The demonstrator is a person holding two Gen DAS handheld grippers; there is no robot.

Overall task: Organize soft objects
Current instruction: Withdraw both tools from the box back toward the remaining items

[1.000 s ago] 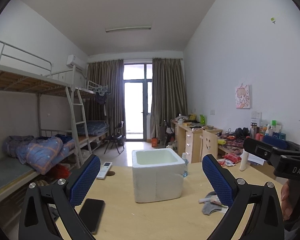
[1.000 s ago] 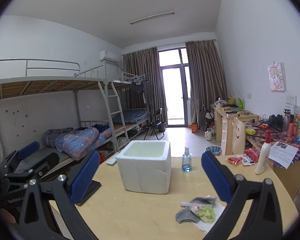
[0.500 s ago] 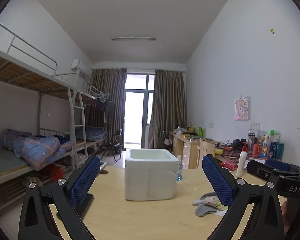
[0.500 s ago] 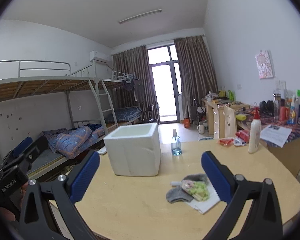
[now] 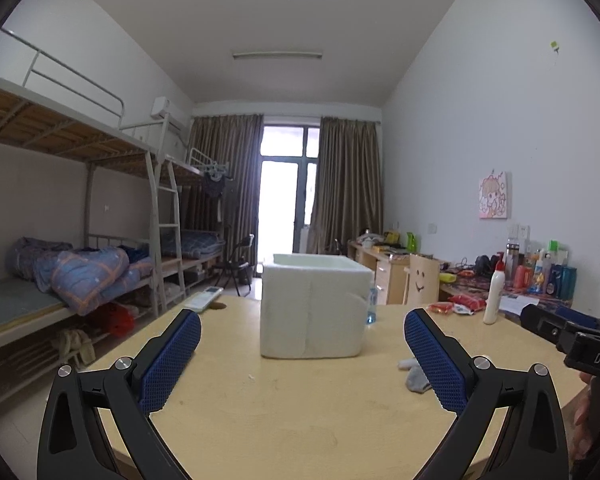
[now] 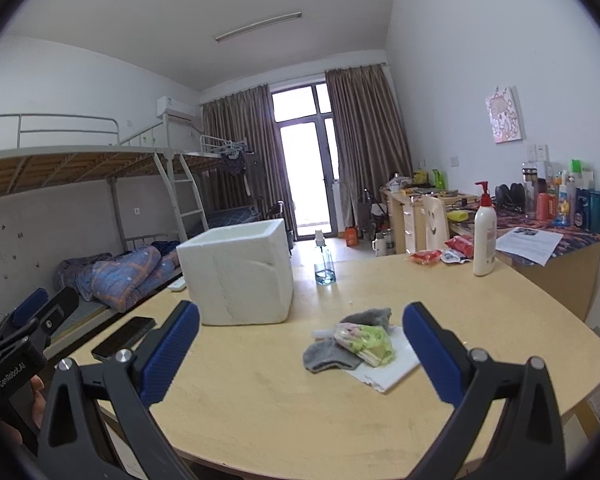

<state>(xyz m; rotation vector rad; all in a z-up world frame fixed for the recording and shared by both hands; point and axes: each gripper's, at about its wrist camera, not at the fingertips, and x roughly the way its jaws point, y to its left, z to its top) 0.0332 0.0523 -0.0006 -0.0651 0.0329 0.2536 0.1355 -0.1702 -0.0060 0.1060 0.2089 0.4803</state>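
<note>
Hovering above the wooden table (image 5: 300, 420), the left gripper (image 5: 302, 354) is holding its blue-padded jaws wide apart with nothing between them. Straight ahead of the jaws, framed in the gap, a white foam box (image 5: 314, 306) is standing upright on the table with its top open. Just beyond the right finger (image 5: 436, 364) a grey sock (image 5: 416, 378) is lying, partly hidden behind the pad. Far to the right of the jaws the other tool is showing at the edge of view.

The right gripper (image 6: 300, 354) is likewise hanging over the table (image 6: 300, 420) with its jaws spread apart and empty. Between the fingertips and slightly ahead, nearer the right finger (image 6: 432, 356), a small pile of soft things is sitting: grey socks (image 6: 330, 354) and a green-and-pink patterned cloth (image 6: 366, 340) resting on a white sheet (image 6: 388, 372). The foam box (image 6: 236, 276) is standing ahead of the left finger (image 6: 168, 360), well apart from the pile. A black phone (image 6: 124, 338) is lying to the left of that finger, a clear bottle with blue liquid (image 6: 324, 260) is standing beyond the gap, and a white pump bottle (image 6: 485, 236) is standing farther off to the right.
</note>
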